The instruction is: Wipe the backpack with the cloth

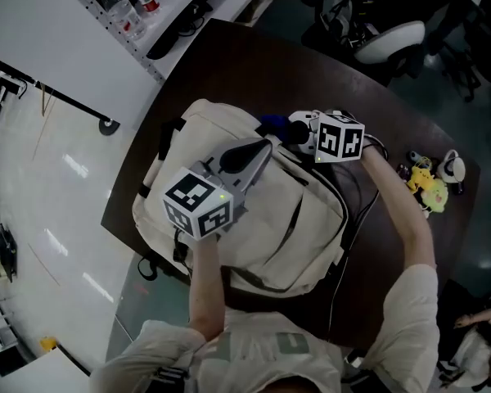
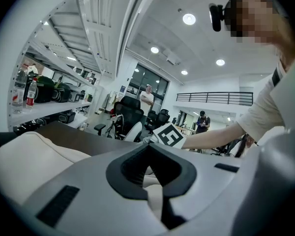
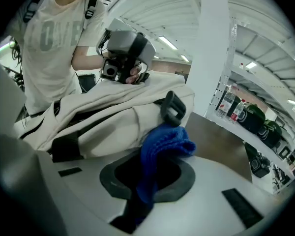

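The cream backpack (image 1: 254, 219) lies flat on the dark brown table (image 1: 245, 64), and both grippers work at its upper end.

The right gripper (image 3: 155, 157) has its jaws clamped on the blue cloth (image 3: 164, 141). The cloth runs down through the slot between the jaws and bunches up over their tips. That bunch presses against the backpack's pale side, just beneath the black carry handle (image 3: 172, 107). From the head view the cloth (image 1: 270, 124) shows as a blue wad at the backpack's top edge, right ahead of the right gripper's jaws.

The left gripper (image 2: 147, 149) sits on top of the backpack, its nose pointing across the bag toward the right gripper and the cloth. Its jaws are drawn together at the tips. Pale backpack fabric shows in the hollow behind the tips; whether any of it is nipped there I cannot tell. The cloth is apart from these jaws, just beyond their tips.

A yellow plush toy (image 1: 430, 191) lies on the table, well apart from the backpack on its right side.
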The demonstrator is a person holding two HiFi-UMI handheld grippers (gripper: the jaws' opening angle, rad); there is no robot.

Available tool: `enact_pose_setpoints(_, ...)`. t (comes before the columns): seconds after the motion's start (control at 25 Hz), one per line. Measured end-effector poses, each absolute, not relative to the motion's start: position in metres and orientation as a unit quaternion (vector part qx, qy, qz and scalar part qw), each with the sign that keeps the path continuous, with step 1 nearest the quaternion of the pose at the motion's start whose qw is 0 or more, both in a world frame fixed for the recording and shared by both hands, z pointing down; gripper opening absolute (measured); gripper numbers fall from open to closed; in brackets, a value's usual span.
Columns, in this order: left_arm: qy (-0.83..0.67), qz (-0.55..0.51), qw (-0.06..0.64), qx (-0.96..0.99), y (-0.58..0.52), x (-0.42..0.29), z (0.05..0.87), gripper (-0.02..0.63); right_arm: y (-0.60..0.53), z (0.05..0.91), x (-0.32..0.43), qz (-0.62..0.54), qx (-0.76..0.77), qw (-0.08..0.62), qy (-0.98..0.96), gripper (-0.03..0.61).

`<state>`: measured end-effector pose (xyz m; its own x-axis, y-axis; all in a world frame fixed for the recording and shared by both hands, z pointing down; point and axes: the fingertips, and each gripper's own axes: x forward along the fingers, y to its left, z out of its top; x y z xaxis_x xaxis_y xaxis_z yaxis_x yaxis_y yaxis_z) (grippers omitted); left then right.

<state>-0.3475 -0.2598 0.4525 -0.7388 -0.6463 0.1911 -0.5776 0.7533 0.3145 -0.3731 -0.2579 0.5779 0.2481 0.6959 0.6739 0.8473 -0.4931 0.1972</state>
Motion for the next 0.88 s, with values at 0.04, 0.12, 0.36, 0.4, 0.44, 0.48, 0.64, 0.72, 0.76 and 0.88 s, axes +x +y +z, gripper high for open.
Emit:
enact_pose_setpoints(0.04,-0.925,-0.116,0.146,0.331,-0.260,-0.348,0.453,0.005,-0.263,0.579,-0.371,-0.362,-0.781,0.107,-0.497,0.041)
enact_pose_setpoints(0.12,-0.926,-0.112,0.148,0.329,-0.262,-0.348,0.453,0.005,-0.274,0.579,-0.369,-0.357,-0.777,0.112,-0.507,0.041)
enact_pose_setpoints(0.36,-0.929,-0.098,0.152,0.324,-0.265,-0.347,0.453,0.005,-0.312,0.581,-0.359,-0.354,-0.775,0.136,-0.506,0.041)
enact_pose_setpoints(0.4,-0.929,-0.097,0.152,0.323,-0.265,-0.348,0.453,0.005,-0.319,0.583,-0.357,-0.355,-0.775,0.142,-0.503,0.041)
enact_pose_setpoints(0.44,-0.929,-0.096,0.152,0.323,-0.265,-0.349,0.453,0.005,-0.326,0.586,-0.355,-0.355,-0.775,0.147,-0.502,0.041)
enact_pose_setpoints(0.48,-0.929,-0.096,0.151,0.323,-0.266,-0.350,0.453,0.005,-0.331,0.588,-0.353,-0.355,-0.773,0.151,-0.503,0.041)
enact_pose_setpoints(0.64,-0.929,-0.098,0.151,0.324,-0.264,-0.350,0.453,0.005,-0.346,0.593,-0.341,-0.343,-0.770,0.166,-0.512,0.041)
enact_pose_setpoints(0.72,-0.929,-0.100,0.150,0.324,-0.262,-0.350,0.453,0.005,-0.352,0.596,-0.333,-0.335,-0.769,0.175,-0.515,0.041)
enact_pose_setpoints(0.76,-0.929,-0.100,0.150,0.324,-0.262,-0.349,0.453,0.005,-0.356,0.597,-0.330,-0.332,-0.768,0.179,-0.518,0.041)
enact_pose_setpoints(0.88,-0.929,-0.095,0.150,0.324,-0.262,-0.348,0.454,0.005,-0.364,0.598,-0.321,-0.320,-0.760,0.186,-0.534,0.041)
